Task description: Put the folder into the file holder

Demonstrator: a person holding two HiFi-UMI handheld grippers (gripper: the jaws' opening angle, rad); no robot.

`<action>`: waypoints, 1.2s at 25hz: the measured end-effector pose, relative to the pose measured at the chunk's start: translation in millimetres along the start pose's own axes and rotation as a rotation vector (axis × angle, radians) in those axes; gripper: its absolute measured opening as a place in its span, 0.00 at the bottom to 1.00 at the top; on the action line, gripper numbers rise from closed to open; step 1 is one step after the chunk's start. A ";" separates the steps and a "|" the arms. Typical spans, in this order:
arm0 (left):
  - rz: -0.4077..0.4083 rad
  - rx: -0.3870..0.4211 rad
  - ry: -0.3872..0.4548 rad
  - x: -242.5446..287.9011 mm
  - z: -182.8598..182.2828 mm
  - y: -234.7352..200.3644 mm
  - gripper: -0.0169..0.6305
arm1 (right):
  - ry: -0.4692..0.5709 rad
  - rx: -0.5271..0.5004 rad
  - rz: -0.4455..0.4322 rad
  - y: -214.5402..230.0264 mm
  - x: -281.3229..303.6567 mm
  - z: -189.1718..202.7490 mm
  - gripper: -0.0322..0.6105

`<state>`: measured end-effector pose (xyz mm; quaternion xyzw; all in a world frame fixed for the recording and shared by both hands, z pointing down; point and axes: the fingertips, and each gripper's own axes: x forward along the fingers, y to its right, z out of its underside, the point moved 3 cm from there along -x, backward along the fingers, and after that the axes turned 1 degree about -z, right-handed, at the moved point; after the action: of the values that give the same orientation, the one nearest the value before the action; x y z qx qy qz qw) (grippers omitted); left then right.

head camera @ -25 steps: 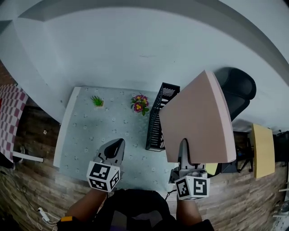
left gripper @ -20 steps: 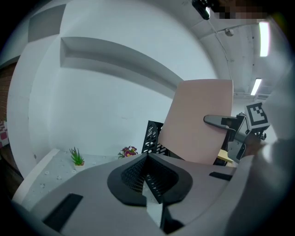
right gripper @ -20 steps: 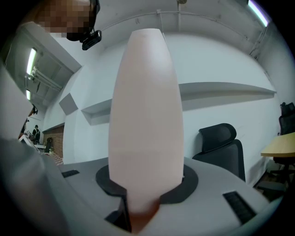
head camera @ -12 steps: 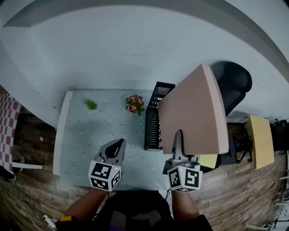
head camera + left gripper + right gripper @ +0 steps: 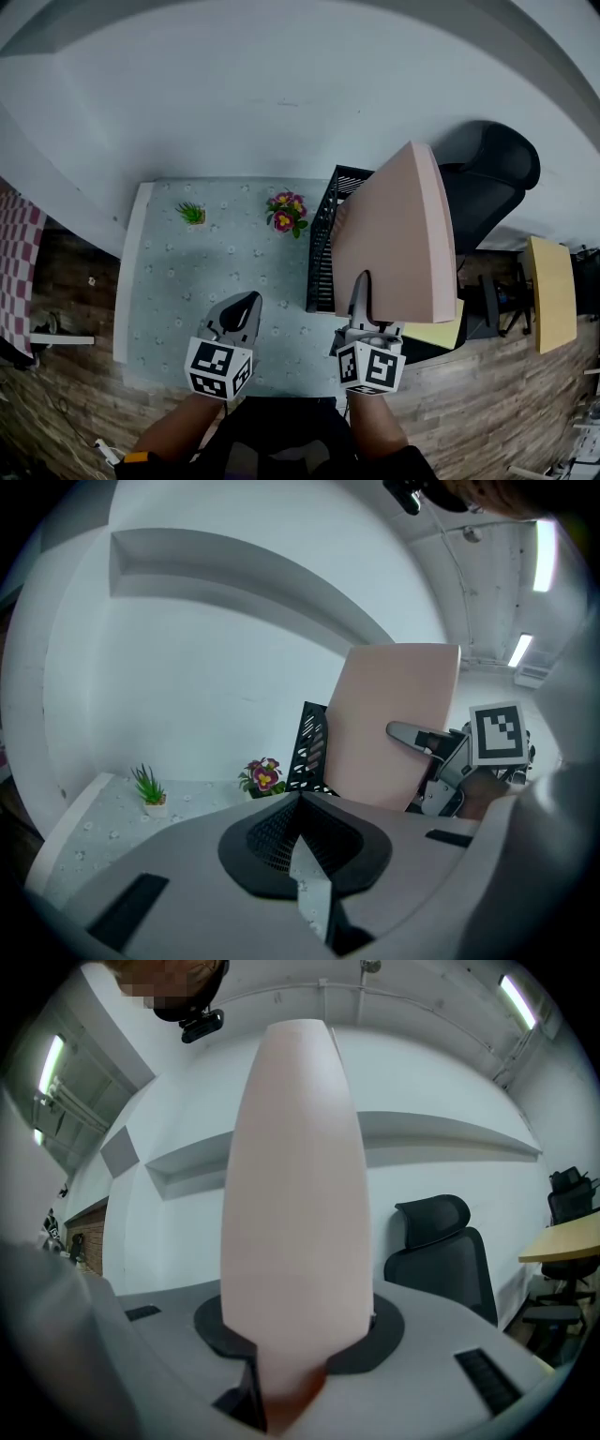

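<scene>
A large pink folder stands upright in my right gripper, whose jaws are shut on its lower edge. In the right gripper view the folder fills the centre, pinched at the bottom by that gripper. The black mesh file holder stands on the table just left of the folder, which hangs above and beside it. My left gripper hovers over the table's near part, shut with nothing in it. The left gripper view shows the file holder and folder ahead to the right.
The pale patterned table carries a small green plant and a pot of pink flowers near the wall. A black office chair and a yellow desk stand to the right.
My right gripper has carried the folder a little left, closer to the file holder, and the folder now shows more edge-on. The left gripper has barely moved.
</scene>
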<state>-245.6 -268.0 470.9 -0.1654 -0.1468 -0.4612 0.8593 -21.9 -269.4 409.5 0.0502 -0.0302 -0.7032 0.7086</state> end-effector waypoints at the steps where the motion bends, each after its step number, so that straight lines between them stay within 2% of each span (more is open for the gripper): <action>1: 0.001 -0.001 -0.004 1.0 1.5 0.1 0.04 | 0.007 -0.005 -0.001 -0.2 1.6 1.1 0.28; 7: 0.000 -0.017 -0.015 3.9 9.2 3.7 0.04 | 0.012 0.034 0.006 -0.2 10.1 0.2 0.28; 12: -0.003 -0.027 -0.030 2.5 16.8 3.2 0.04 | 0.024 0.018 0.008 -4.9 13.3 1.7 0.28; 18: -0.003 -0.034 -0.043 2.7 24.5 4.2 0.04 | 0.035 0.069 0.026 -2.6 15.8 3.6 0.28; 26: -0.004 -0.036 -0.061 2.6 31.3 5.0 0.04 | 0.012 0.070 0.046 -2.4 16.3 32.3 0.29; 30: -0.009 -0.041 -0.067 2.5 35.6 3.5 0.04 | -0.034 0.044 0.047 -5.1 18.8 51.8 0.30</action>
<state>-244.9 -253.1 503.5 -0.1976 -0.1670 -0.4623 0.8481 -32.7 -289.6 459.8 0.0533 -0.0588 -0.6861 0.7232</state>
